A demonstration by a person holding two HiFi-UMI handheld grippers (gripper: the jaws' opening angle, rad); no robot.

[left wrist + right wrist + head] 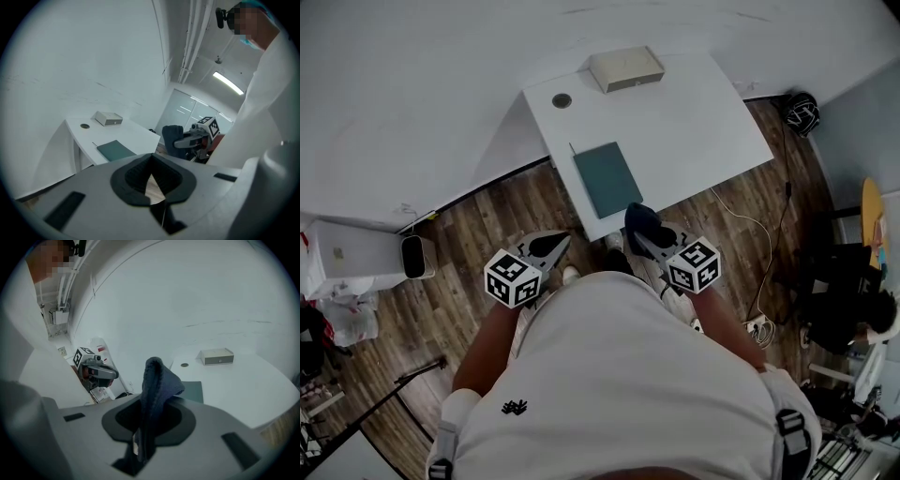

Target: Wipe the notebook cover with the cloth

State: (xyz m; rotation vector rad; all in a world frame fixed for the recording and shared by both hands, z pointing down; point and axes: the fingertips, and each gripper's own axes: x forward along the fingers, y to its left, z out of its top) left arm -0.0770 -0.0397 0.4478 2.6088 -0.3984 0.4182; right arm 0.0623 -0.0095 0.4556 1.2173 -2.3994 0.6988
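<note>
A dark green notebook [607, 178] lies flat near the front edge of the white table [703, 122], and it also shows in the left gripper view [115, 150] and the right gripper view [193, 391]. My right gripper [649, 236] is shut on a dark blue cloth [641, 221] that stands up out of the jaws [159, 376]. It hovers just off the table's front edge, short of the notebook. My left gripper [553, 244] is shut and holds nothing [150, 161]. It hangs over the wooden floor, to the left of the table corner.
A beige box [625, 67] and a round cable hole [562, 100] sit at the table's far end. A white appliance [417, 256] stands on the floor at left. Cables and a power strip [757, 324] lie on the floor at right, near a dark round object [802, 112].
</note>
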